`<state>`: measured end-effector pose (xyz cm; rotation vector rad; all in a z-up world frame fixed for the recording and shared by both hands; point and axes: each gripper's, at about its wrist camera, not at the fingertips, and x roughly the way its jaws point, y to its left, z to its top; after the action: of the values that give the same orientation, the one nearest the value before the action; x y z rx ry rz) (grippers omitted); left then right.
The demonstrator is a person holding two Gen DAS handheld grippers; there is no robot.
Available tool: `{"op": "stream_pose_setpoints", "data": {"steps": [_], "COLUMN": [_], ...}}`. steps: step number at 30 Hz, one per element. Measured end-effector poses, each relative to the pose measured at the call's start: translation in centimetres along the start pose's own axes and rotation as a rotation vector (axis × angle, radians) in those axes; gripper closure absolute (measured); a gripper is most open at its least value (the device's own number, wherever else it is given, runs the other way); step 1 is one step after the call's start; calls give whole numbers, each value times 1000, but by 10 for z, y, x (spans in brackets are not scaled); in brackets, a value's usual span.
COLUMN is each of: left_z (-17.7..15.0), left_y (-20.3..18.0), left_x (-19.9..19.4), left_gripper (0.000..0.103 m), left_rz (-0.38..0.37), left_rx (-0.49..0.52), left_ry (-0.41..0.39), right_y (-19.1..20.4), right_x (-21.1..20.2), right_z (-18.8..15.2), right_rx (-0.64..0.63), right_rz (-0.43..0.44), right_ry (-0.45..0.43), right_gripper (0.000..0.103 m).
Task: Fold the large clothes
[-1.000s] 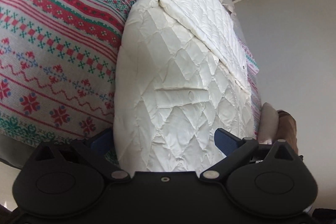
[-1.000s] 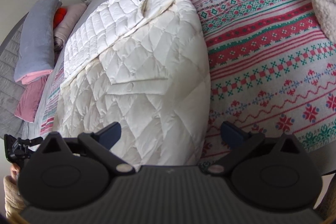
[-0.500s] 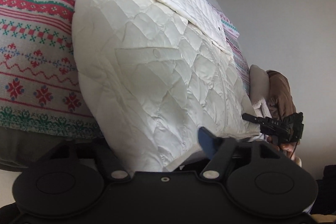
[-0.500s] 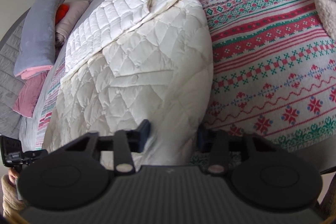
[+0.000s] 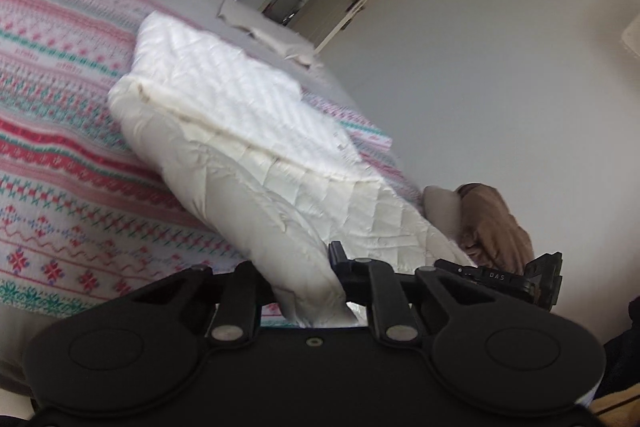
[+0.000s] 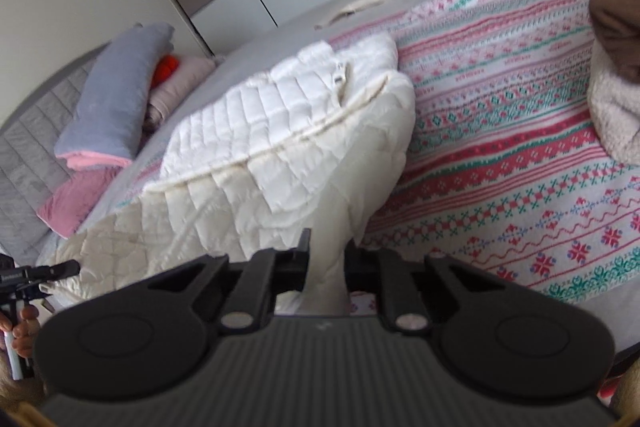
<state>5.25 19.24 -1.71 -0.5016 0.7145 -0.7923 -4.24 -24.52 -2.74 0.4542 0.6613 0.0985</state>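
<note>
we hold the hem of a cream quilted jacket [image 5: 256, 155] in both claws: our left gripper [image 5: 308, 291] is pinched on one hem corner, our right gripper [image 6: 326, 267] clamped on the other, and the fabric rises off the patterned knit blanket [image 6: 520, 163] toward us while the collar end lies on the bed. both views are blurred, so the quilting and snaps are hard to read. the fingertips vanish into the padding (only the black linkages show). the grey pillow [image 6: 116, 95] and pink cushion [image 6: 72, 199] sit well apart at the headboard; a brown fleece garment [image 5: 492, 223], partly cut off, lies beside the jacket.
</note>
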Motion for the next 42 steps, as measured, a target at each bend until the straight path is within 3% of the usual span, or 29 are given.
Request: {"op": "stream_pose_setpoints", "data": {"steps": [10, 18, 23, 29, 35, 40, 42], "left_z": [11, 62, 104, 152, 184, 184, 179], "left_y": [-45, -38, -37, -13, 47, 103, 122], "left_x": [-28, -10, 20, 71, 139, 194, 215], "left_gripper": [88, 88, 88, 88, 84, 82, 82], "left_rz": [-102, -74, 13, 124, 195, 272, 293], "left_rx": [109, 99, 150, 128, 50, 0, -4], "left_ry": [-166, -355, -431, -489, -479, -424, -402], "right_y": [-3, 2, 11, 16, -6, -24, -31], "right_x": [-61, -46, -5, 72, 167, 234, 251], "right_z": [11, 65, 116, 167, 188, 185, 182], "right_rx": [46, 73, 82, 107, 164, 94, 83], "right_rz": [76, 157, 135, 94, 33, -81, -82], "right_ry": [-177, -325, -391, -438, -405, -321, -289], "right_gripper": [93, 93, 93, 93, 90, 88, 88]}}
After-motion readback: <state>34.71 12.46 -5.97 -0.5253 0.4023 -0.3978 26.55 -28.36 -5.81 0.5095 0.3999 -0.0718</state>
